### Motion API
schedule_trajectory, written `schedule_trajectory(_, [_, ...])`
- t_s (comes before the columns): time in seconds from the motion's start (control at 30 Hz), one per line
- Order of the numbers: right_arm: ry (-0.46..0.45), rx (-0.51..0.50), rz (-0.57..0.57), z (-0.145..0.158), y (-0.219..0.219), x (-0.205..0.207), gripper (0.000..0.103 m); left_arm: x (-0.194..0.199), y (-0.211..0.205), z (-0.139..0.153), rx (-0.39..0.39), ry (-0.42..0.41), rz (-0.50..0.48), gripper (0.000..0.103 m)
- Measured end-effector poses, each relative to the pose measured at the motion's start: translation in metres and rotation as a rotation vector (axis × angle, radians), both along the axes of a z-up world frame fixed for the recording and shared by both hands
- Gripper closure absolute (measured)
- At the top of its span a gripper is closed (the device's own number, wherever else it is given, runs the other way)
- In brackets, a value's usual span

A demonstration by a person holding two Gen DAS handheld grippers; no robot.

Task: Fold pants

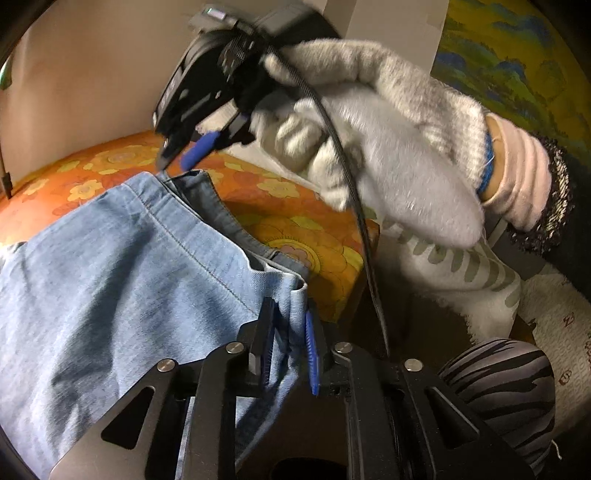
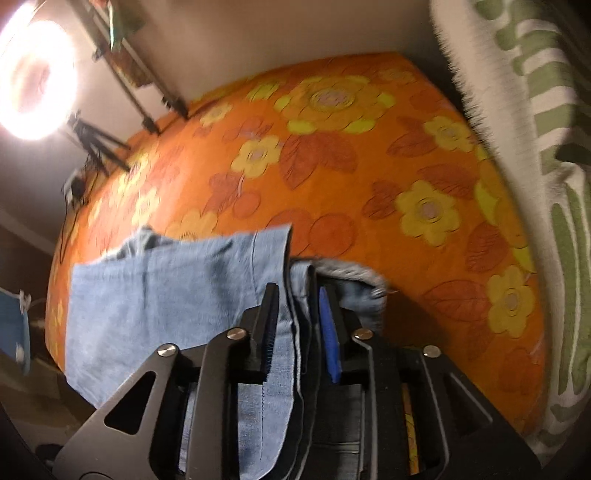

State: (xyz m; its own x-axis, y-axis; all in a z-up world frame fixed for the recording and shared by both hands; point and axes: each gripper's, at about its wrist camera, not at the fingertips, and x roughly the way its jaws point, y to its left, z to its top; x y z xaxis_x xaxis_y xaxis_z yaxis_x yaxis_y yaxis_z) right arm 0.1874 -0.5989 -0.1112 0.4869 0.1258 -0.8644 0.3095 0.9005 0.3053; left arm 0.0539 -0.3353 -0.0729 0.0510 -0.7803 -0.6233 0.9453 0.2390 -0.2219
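Together, two handheld grippers pinch a pair of light-blue denim pants (image 1: 122, 266) above a bed — the left gripper (image 1: 288, 332) has its blue-padded fingers pressed onto a bunched edge of the fabric near a seam, while the right gripper (image 2: 299, 317) clamps several stacked layers of denim between its fingers. From the left wrist view, the right gripper (image 1: 184, 151), held in a grey knitted glove (image 1: 388, 147), meets the far corner of the pants, with a black cable (image 1: 354, 206) trailing from it. Most of the cloth drapes over an orange bedspread (image 2: 332, 155) printed with yellow flowers. A white-and-green fleecy blanket (image 2: 535, 110) lies along the bed's edge. Beyond — a glowing ring light (image 2: 37, 77) on a tripod (image 2: 96, 144) stands against a pale wall (image 2: 277, 26).
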Motion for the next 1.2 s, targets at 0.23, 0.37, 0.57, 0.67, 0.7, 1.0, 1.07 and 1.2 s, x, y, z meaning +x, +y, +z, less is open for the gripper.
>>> schedule_trajectory(0.23, [-0.052,-0.011,-0.02,0.026,-0.001,-0.016,0.078,-0.015,0.002,0.019,-0.014,-0.012,0.008,0.074])
schedule_trajectory(0.37, [-0.081,-0.016,-0.007,0.041,0.009,-0.021,0.078,-0.014,0.016,0.029,-0.023,-0.017,0.041,0.073])
schedule_trajectory(0.57, [-0.133,-0.009,0.02,0.06,0.032,-0.025,0.078,0.0,0.049,0.034,-0.018,-0.049,0.126,0.073])
schedule_trajectory(0.67, [-0.153,-0.009,0.042,0.066,0.048,-0.025,0.078,0.006,0.073,0.042,-0.009,-0.074,0.185,0.073])
schedule_trajectory(0.7, [-0.157,-0.006,0.05,0.067,0.053,-0.025,0.078,0.009,0.08,0.044,-0.004,-0.08,0.207,0.073])
schedule_trajectory(1.0, [-0.205,-0.009,0.159,0.089,0.117,-0.014,0.071,0.03,0.149,0.055,-0.004,-0.094,0.386,0.073])
schedule_trajectory(1.07, [-0.213,-0.006,0.19,0.094,0.135,-0.009,0.07,0.032,0.164,0.055,-0.004,-0.092,0.422,0.073])
schedule_trajectory(1.2, [-0.217,-0.006,0.247,0.099,0.169,0.003,0.07,0.041,0.194,0.05,-0.007,-0.08,0.495,0.073])
